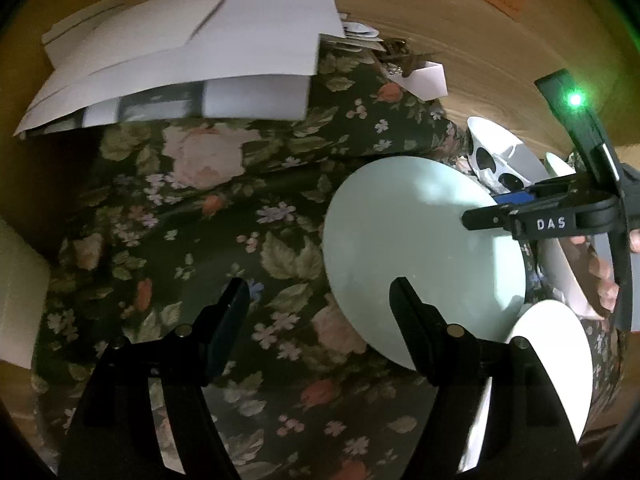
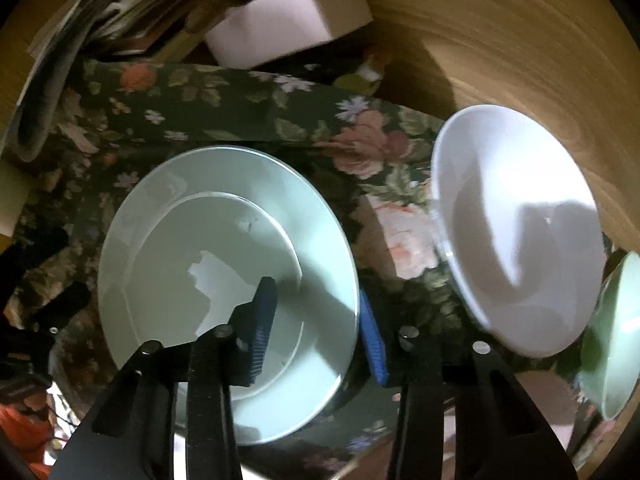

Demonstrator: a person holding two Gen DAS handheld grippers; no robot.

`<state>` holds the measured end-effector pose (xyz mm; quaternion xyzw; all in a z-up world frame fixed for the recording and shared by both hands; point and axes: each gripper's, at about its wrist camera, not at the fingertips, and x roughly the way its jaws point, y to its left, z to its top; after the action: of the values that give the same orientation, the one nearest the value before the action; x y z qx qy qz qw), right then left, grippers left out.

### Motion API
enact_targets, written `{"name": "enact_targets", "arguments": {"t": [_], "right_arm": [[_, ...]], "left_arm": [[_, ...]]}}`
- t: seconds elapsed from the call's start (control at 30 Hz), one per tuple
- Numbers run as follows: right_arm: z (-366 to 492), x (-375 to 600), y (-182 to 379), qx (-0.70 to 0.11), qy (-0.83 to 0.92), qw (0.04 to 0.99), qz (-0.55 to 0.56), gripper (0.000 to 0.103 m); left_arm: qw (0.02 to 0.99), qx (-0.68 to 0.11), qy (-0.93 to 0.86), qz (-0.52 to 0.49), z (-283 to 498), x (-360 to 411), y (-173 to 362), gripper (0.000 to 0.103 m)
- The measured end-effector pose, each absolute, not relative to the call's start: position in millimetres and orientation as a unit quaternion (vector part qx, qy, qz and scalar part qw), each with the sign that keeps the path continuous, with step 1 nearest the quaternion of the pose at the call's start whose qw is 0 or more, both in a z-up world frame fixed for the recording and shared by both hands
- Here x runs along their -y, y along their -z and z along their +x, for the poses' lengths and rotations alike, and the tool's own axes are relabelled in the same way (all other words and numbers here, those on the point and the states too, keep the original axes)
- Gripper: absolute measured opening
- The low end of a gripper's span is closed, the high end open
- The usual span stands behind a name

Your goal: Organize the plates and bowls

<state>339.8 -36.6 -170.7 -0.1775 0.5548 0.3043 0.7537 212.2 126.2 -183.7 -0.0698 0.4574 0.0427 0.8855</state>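
right wrist view: right gripper (image 2: 320, 320) points steeply down over the pale green plate (image 2: 208, 264) on the floral cloth (image 2: 224, 92). jaws part-spread, straddling the plate's near rim, one blue pad above the plate, the other just outside the edge; no firm pinch visible. white bowl (image 2: 516, 232) lies to the plate's right, green bowl (image 2: 612, 340) beyond. left gripper (image 1: 320, 312) hangs spread and empty over the cloth beside the plate. judgement: seat the rim deep between the pads before lifting; glazed edge may slip.
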Motion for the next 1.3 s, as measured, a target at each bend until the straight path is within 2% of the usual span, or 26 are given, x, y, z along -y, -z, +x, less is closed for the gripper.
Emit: {"name": "enact_targets", "arguments": {"t": [0.27,0.53,0.63,1.07,1.3], "right_arm": [[306,14,172,-0.554,-0.345,0.74,-0.161,0.036],[281,6,182,-0.542,-0.361,0.747,-0.136,0.036],[277,11,190,-0.543,-0.363,0.748,-0.12,0.036],[257,0,197,-0.503,-0.365,0.77,-0.143,0.039],[266,7,191,-0.512,-0.37,0.767,-0.111,0.035]], "left_arm": [[0.877,-0.469,-0.074,-0.076,190,-150,196,0.07],[0.868,-0.48,-0.084,-0.095,183,-167,204,0.052],[0.868,-0.481,-0.082,-0.095,183,-168,205,0.05],[0.875,-0.472,-0.057,-0.093,201,-153,218,0.049],[0.875,-0.471,-0.059,-0.096,202,-152,217,0.049]]}}
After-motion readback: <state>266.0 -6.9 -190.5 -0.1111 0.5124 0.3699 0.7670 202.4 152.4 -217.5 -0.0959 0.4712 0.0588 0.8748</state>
